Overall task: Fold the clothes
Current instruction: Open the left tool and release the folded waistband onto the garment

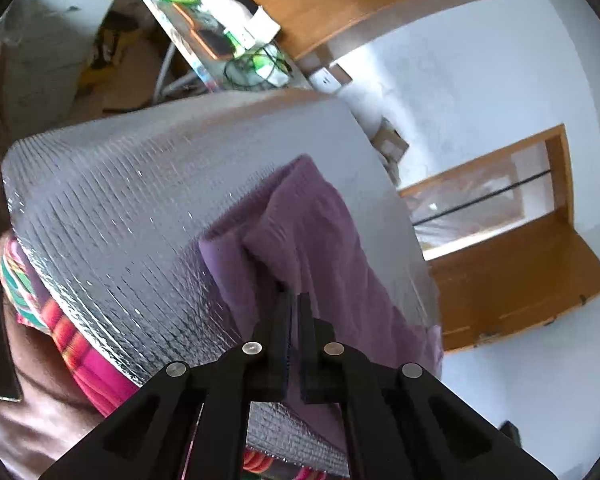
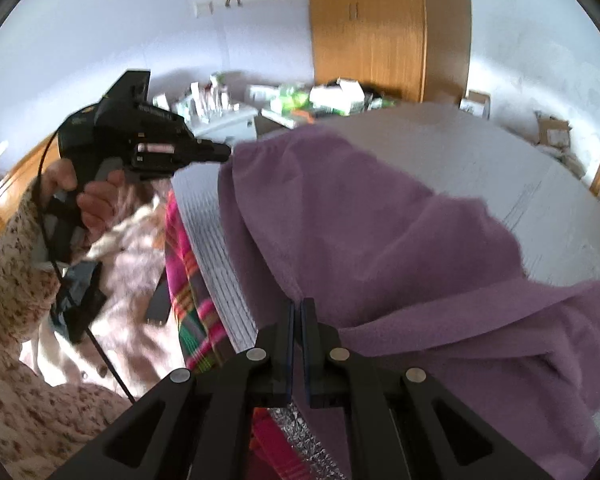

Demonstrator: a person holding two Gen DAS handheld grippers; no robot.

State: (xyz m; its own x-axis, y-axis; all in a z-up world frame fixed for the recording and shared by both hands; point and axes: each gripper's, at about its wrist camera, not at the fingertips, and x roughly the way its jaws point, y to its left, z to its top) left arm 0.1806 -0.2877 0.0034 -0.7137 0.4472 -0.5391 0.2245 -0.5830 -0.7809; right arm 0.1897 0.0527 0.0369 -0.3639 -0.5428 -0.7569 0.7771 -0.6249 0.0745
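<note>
From the left wrist, the left gripper (image 1: 294, 298) has its jaws shut on a fold of the purple garment (image 1: 316, 232), which is draped over the silver mat (image 1: 112, 208), likely to lift an edge. From the right wrist, the right gripper (image 2: 298, 304) pinches the same cloth, keeping it taut above the mat.

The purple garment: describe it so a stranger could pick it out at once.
Find the silver quilted mat that covers the work surface. The purple garment lies draped across it, a soft fleecy cloth pinched by both the left gripper and the right gripper. It is plain mauve, unlike the pink striped cloth under the mat's edge.
</note>
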